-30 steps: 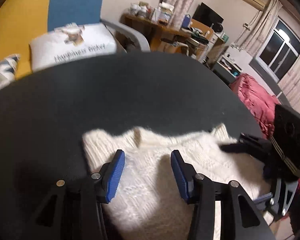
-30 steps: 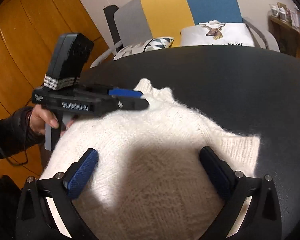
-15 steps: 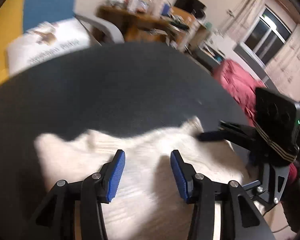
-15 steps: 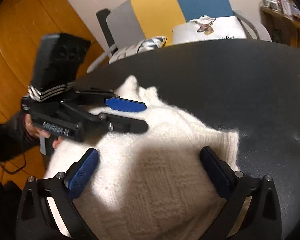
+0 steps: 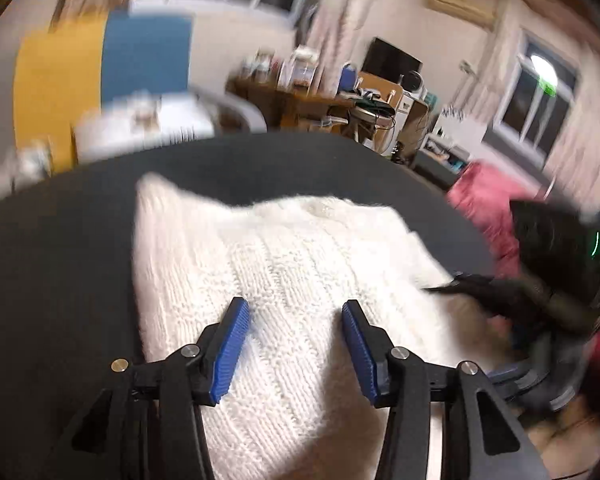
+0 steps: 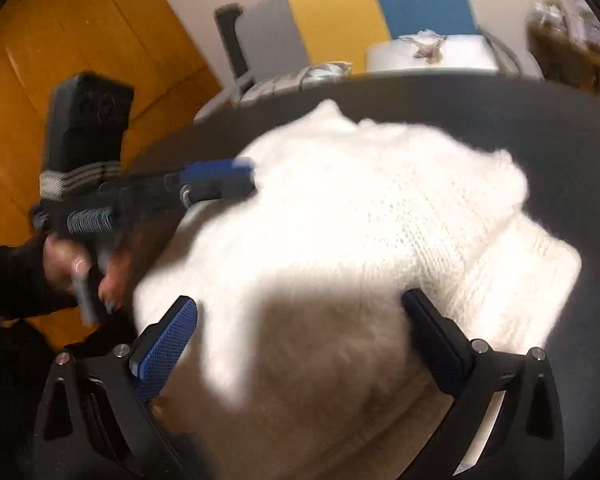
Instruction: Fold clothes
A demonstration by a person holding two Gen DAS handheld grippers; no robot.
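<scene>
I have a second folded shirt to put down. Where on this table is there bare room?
The dark table is bare beyond the white sweater, toward the pillows, and on its far right side. In the left wrist view it is also bare left of the sweater. The near edge is crowded by both open grippers.

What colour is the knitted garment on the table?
White, with a ribbed knit texture; the sweater shows best in the left wrist view.

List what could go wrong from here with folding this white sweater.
1. Both the left hand-held gripper and the right hand-held gripper are open over the white knit sweater, holding nothing; the layers may slump apart.
2. The sweater's near part seems to reach the edge of the dark table and could slide off.
3. The fuzzy knit may snag on a ribbed blue pad.
</scene>
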